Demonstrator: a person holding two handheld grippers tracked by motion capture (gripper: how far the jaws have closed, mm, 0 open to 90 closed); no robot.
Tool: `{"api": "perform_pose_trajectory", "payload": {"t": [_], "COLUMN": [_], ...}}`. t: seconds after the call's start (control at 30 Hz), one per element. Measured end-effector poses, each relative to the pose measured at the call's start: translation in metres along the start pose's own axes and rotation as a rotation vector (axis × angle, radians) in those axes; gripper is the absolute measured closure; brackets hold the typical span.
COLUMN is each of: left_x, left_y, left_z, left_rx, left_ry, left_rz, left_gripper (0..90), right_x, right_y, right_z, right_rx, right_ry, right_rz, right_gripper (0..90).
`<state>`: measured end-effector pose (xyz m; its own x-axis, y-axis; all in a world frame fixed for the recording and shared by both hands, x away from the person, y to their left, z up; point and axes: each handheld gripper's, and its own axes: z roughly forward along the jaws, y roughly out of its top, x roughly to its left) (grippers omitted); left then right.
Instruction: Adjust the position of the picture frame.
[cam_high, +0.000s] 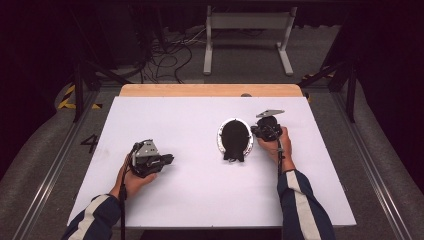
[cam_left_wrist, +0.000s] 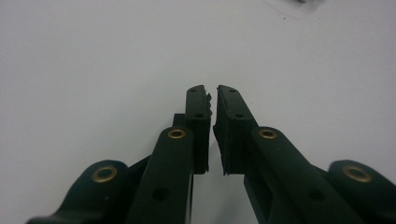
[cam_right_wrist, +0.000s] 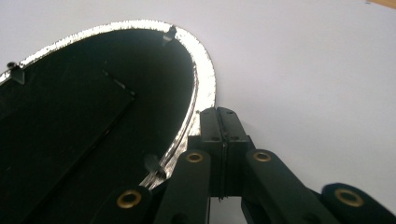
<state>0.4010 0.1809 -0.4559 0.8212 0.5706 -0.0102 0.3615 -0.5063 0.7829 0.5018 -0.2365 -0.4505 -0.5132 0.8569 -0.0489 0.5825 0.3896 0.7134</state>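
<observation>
An oval frame (cam_high: 234, 139) with a silver rim and a black back panel lies flat on the white table (cam_high: 200, 195), right of the middle. My right gripper (cam_high: 254, 131) is at the oval's right edge. In the right gripper view its jaws (cam_right_wrist: 218, 112) are pressed together with nothing between them, tips right against the silver rim (cam_right_wrist: 205, 84) of the oval frame (cam_right_wrist: 93, 130). My left gripper (cam_high: 170, 159) rests low over the bare table at the left, pointing right. Its jaws (cam_left_wrist: 212, 91) stand almost together, a thin slit between the worn pads (cam_left_wrist: 198, 121), holding nothing.
A wooden strip (cam_high: 210, 90) runs along the table's far edge, with a small dark thing (cam_high: 246, 95) on it. On the floor beyond it are a white metal stand (cam_high: 248, 35) and loose cables (cam_high: 165, 55). Metal rails (cam_high: 372, 180) flank the table.
</observation>
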Motion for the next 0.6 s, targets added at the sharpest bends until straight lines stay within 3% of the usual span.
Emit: {"api": "perform_pose_trajectory", "payload": {"t": [0.07, 0.33, 0.6], "left_x": [0.001, -0.003, -0.004], "left_y": [0.003, 0.012, 0.012], "left_z": [0.003, 0.019, 0.017], "left_rx": [0.003, 0.032, 0.035], "left_ry": [0.002, -0.007, -0.002], "left_rz": [0.003, 0.055, 0.053], "left_gripper": [83.8, 84.5, 84.1], "right_x": [0.005, 0.016, 0.044], "right_y": [0.002, 0.001, -0.003], "right_z": [0.001, -0.001, -0.011], "right_rx": [0.011, 0.014, 0.045], "right_ry": [-0.001, 0.038, 0.045], "right_rz": [-0.035, -0.048, -0.098], "right_gripper": [90.0, 90.0, 90.0]}}
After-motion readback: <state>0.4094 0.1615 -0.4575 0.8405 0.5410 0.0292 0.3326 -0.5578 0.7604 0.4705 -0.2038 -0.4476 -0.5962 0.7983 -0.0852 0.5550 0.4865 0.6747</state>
